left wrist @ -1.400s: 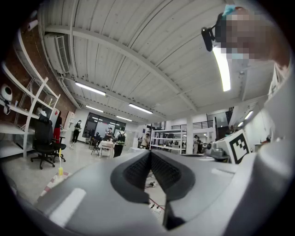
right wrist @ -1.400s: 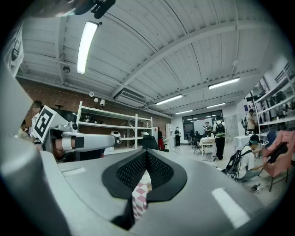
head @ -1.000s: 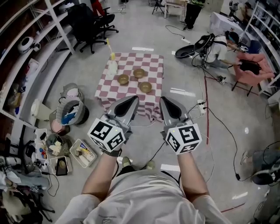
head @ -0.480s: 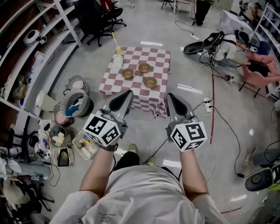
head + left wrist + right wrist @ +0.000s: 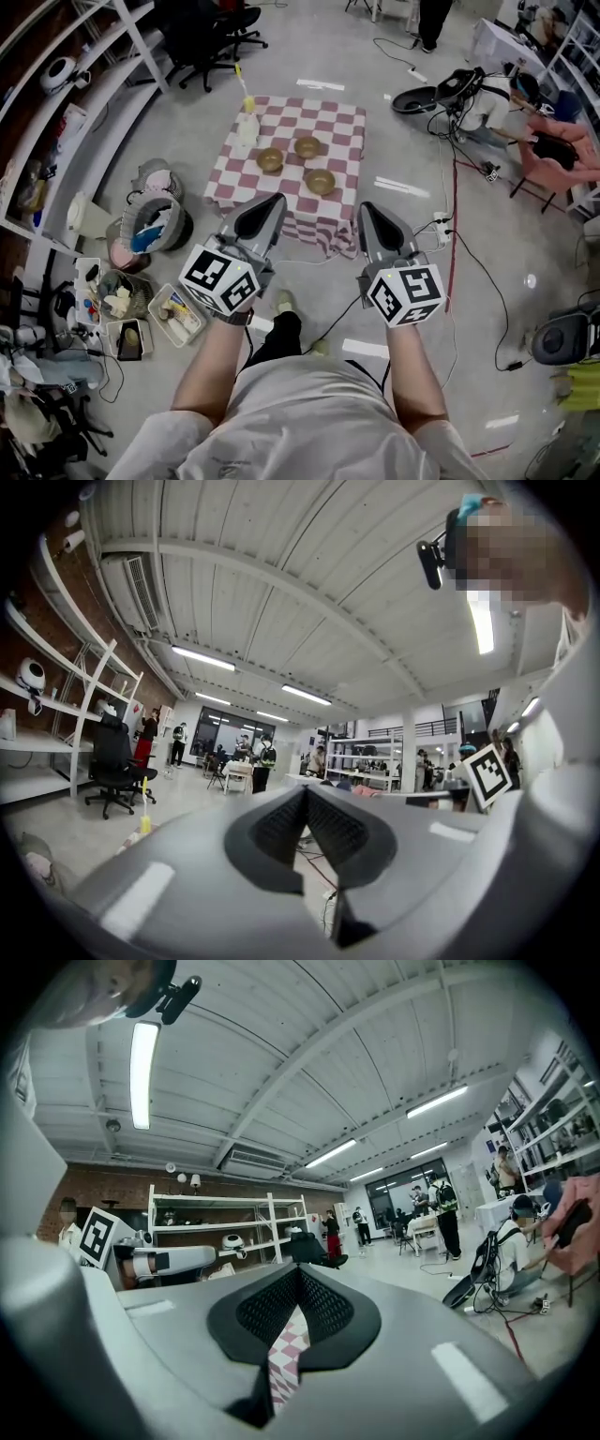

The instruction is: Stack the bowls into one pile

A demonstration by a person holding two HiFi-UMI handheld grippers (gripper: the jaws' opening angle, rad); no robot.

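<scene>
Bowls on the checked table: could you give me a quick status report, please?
Both shut, empty: left gripper, right gripper, short of the table. Three bowls apart, none stacked. A bottle at the table's left edge, off the bowls.

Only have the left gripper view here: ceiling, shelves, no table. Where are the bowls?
Observer: In the head view, all three are on the checkered table ahead of the person: left bowl, far bowl, near bowl.
Operator: Any stacked yet?
Observer: None. Each bowl sits apart from the other two.
Operator: Is the right gripper holding anything?
Observer: No. In its own view, the right gripper has its jaws together at the tips with nothing between them. Only the checkered table shows below.
</scene>
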